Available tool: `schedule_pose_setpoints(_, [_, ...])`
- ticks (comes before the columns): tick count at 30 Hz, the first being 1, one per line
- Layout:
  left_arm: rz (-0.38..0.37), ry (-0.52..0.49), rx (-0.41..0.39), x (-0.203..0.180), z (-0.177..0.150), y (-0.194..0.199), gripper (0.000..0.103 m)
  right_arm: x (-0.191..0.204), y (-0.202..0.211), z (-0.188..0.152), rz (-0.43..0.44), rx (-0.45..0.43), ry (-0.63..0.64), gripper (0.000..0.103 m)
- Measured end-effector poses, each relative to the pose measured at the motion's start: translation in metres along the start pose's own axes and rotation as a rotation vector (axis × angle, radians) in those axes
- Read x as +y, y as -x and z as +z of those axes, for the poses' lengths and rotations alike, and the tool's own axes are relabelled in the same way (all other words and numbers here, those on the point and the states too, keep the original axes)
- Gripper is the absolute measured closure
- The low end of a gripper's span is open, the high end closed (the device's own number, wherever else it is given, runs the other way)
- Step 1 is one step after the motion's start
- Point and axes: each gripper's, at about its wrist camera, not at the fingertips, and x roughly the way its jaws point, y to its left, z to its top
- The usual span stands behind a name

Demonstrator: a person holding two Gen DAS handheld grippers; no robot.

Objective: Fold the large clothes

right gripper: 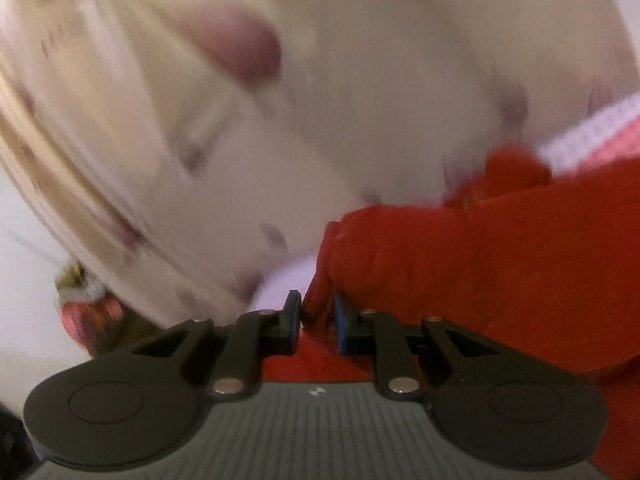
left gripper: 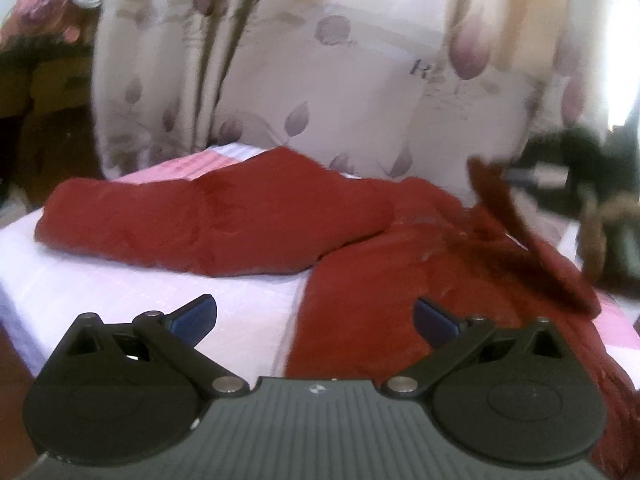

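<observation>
Fingers (right gripper: 344, 316) of the right gripper (right gripper: 317, 316) pinch a fold of the red garment (left gripper: 224, 220); the left gripper (left gripper: 316, 312) stands wide, holding nothing. One long red part lies left to right across the pink-and-white checked bed cover (left gripper: 120, 280), another runs toward the near right. Behind hangs a cream floral curtain (left gripper: 320, 60).

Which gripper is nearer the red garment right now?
Right. The right gripper has its fingers pinched on a fold of the red garment. The left gripper hangs open in front of it, fingers not gripping cloth.
</observation>
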Motion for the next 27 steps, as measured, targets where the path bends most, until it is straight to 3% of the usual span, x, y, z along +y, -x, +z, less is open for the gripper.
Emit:
schedule_pose_setpoints(6, [0.090,-0.020,0.011,0.007,0.012,-0.007,0.000,-0.010,-0.051,-0.059,-0.131,0.190,0.149,0.084])
schedule_pose_setpoints(12, [0.177,-0.072,0.018,0.000,0.021,-0.010,0.000,-0.008,-0.059,-0.069,-0.159,0.217,0.220,0.082])
schedule_pose_setpoints(15, [0.188,-0.076,0.029,-0.001,0.022,-0.013,0.000,-0.002,-0.043,-0.068,-0.105,0.192,0.208,0.047])
schedule_pose_setpoints(16, [0.190,-0.078,0.034,-0.001,0.022,-0.013,0.000,0.002,-0.032,-0.069,-0.088,0.169,0.210,0.031])
schedule_pose_setpoints(17, [0.194,-0.082,0.040,-0.001,0.021,-0.014,0.000,0.005,-0.021,-0.070,-0.075,0.138,0.217,0.025])
schedule_pose_setpoints(27, [0.211,-0.098,0.064,0.002,0.020,-0.018,0.000,0.027,0.040,-0.115,-0.023,0.095,0.337,0.025])
